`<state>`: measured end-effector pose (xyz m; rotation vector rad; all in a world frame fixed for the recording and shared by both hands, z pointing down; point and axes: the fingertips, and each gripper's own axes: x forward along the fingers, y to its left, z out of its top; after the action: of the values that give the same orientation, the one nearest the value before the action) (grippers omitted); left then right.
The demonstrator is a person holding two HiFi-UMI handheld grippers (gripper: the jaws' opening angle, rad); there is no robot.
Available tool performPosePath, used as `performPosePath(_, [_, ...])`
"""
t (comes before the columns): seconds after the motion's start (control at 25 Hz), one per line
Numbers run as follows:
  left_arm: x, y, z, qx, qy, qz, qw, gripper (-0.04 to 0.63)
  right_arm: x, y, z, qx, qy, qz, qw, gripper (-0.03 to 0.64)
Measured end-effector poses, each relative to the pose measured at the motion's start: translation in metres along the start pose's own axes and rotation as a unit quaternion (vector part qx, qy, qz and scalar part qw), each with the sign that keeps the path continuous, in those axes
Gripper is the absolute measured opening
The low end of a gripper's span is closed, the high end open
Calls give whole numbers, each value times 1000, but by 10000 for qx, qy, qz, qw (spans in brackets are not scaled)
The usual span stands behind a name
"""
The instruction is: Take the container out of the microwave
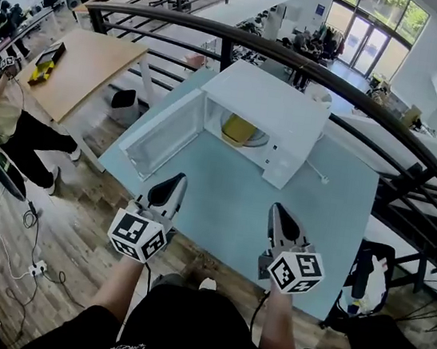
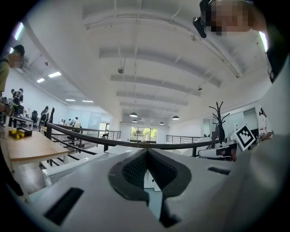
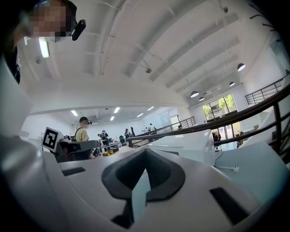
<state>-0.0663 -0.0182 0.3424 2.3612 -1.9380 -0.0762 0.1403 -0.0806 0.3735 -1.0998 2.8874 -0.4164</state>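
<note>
**Head view, read left to right, with both gripper views.** A seated person [image 1: 1, 111] and a wooden table [image 1: 89, 63] occupy the far left, apart from the pale blue worktop [image 1: 316, 224].

The left tongs [image 1: 172, 186] are held over the near edge of the worktop. They point toward the microwave door [image 1: 162, 135], which stands swung fully open on the left side and is not touched. In the left gripper view the left tongs [image 2: 147, 153] are pressed together at the tips, with nothing between them.

The white microwave [image 1: 280, 106] stands at the far side of the worktop, just inside a curved black railing [image 1: 352, 84]. The yellow container [image 1: 239, 130] sits on the glass turntable [image 1: 259, 141] inside the open cavity, well apart from both tools. A white cable [image 1: 315, 172] lies on the worktop just right of the microwave.

The right tongs [image 1: 279, 216] are held beside the left pair, near the front edge of the worktop and clear of the microwave. In the right gripper view the right tongs [image 3: 145, 153] are likewise pressed together and empty, and the microwave [image 3: 186, 145] shows beyond them, slightly to the right
</note>
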Motion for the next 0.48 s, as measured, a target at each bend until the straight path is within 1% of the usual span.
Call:
performPosePath(0.2, [9,3,-1,34,61,98,9999,8,9,-6,3,75,-49,95,9999,6])
performPosePath(0.48, [32,9,-12,-5,264,-28,9996,8,25,-9,-2,140,51,68,9999,6])
